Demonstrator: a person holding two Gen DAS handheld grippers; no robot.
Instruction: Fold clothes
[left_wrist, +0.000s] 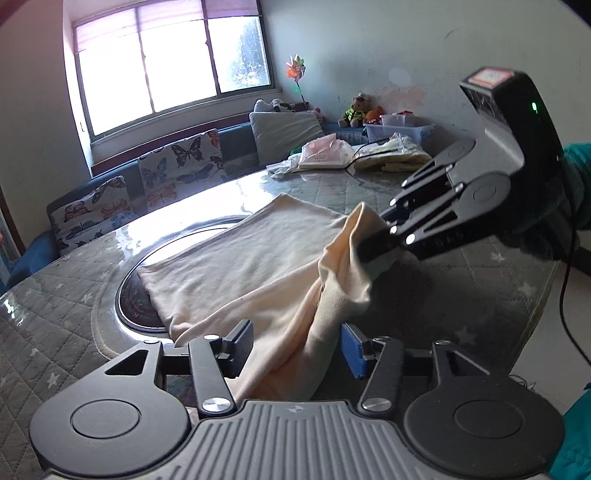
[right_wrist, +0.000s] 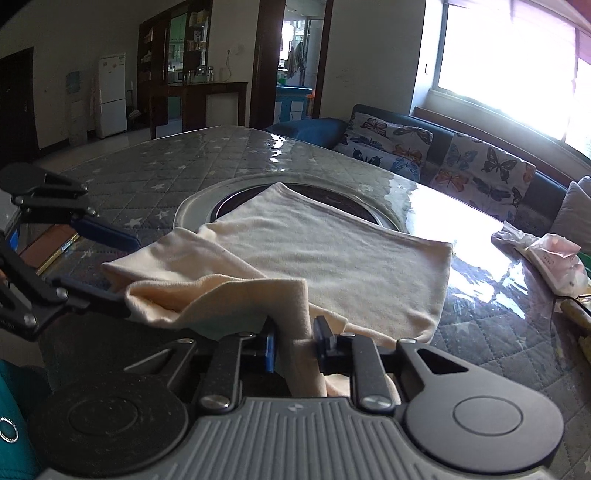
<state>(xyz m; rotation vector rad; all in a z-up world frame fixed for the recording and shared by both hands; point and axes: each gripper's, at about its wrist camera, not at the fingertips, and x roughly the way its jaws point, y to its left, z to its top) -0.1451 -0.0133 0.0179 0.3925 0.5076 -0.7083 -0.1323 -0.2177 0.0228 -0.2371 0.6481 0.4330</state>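
A cream garment (left_wrist: 240, 266) (right_wrist: 332, 258) lies folded flat on the quilted grey table cover (left_wrist: 55, 314) (right_wrist: 147, 166), partly over a round dark inset (left_wrist: 133, 295) (right_wrist: 229, 203). Its near end is lifted and bunched. My right gripper (right_wrist: 295, 343) (left_wrist: 373, 247) is shut on a raised fold of that end, with cloth pinched between its pads. My left gripper (left_wrist: 297, 349) (right_wrist: 110, 271) is open; loose cloth runs between its wide-set fingers, and the blue pad (left_wrist: 352, 350) stands clear of it.
At the table's far side lie a pink-and-white packet pile (left_wrist: 321, 155) (right_wrist: 554, 258) and a yellow cloth (left_wrist: 395, 155). Behind the table runs a sofa with butterfly cushions (left_wrist: 177, 166) (right_wrist: 480, 166). A black cable (left_wrist: 565, 295) hangs at the right.
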